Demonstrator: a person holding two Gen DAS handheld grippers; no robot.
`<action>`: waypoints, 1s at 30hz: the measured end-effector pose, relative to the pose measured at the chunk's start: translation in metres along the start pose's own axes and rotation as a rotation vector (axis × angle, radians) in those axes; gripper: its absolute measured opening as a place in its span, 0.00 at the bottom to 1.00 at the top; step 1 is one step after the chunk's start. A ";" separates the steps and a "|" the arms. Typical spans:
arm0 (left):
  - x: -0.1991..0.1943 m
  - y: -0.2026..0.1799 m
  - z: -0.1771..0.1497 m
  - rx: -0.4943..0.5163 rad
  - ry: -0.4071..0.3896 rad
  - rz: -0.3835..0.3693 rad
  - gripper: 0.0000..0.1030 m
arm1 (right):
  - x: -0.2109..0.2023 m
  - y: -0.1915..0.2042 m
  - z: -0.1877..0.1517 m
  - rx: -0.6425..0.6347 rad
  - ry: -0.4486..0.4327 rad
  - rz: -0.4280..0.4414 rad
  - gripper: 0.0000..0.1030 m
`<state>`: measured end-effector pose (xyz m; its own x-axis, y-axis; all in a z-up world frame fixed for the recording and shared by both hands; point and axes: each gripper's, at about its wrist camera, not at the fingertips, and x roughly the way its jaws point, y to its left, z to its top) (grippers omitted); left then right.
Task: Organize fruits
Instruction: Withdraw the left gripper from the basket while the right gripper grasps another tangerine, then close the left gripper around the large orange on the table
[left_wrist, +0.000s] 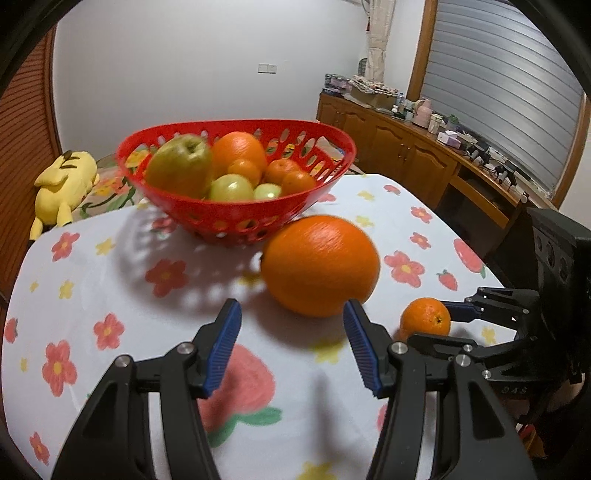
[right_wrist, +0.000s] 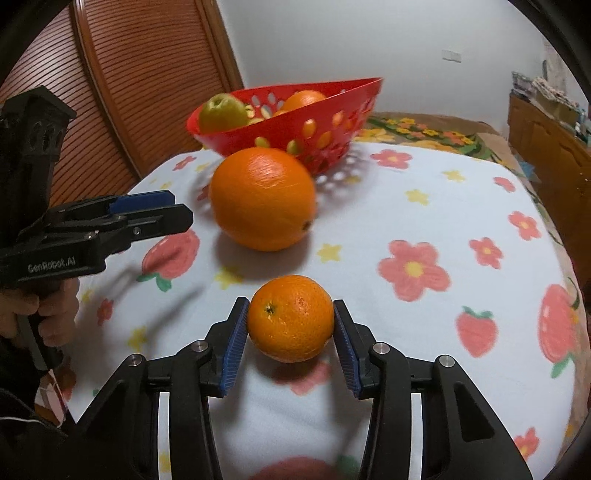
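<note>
The right gripper (right_wrist: 290, 332) has its blue ribbed pads closed against both sides of a small round orange (right_wrist: 290, 317), grasping it just above the white flower-and-strawberry printed tablecloth (right_wrist: 424, 206); a shadow lies under the fruit. The left gripper (left_wrist: 291, 347) is spread wide with nothing between its fingers, and its tips sit just short of a large smooth orange (left_wrist: 319, 266) resting on the cloth. That big orange lies directly in front of the red perforated plastic basket (left_wrist: 236, 218), touching or nearly touching its wall. Inside the basket sit a yellow-green apple (left_wrist: 181, 166), more oranges and small green fruits. A yellow plush toy (left_wrist: 64, 184) lies beyond the table's edge
</note>
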<state>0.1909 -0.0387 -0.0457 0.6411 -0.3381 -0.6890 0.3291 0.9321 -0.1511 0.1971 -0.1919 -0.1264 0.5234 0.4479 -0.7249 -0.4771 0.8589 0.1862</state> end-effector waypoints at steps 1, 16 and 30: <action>0.001 -0.002 0.002 0.005 -0.001 -0.001 0.56 | -0.004 -0.003 -0.001 0.005 -0.006 -0.009 0.44; 0.013 -0.027 0.032 0.053 -0.015 -0.005 0.56 | -0.030 -0.022 -0.018 0.030 -0.058 -0.056 0.44; 0.037 -0.027 0.031 0.074 -0.003 0.052 0.72 | -0.030 -0.021 -0.017 0.018 -0.066 -0.054 0.44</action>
<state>0.2279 -0.0805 -0.0451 0.6609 -0.2903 -0.6921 0.3456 0.9363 -0.0627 0.1788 -0.2277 -0.1198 0.5936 0.4157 -0.6891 -0.4344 0.8863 0.1605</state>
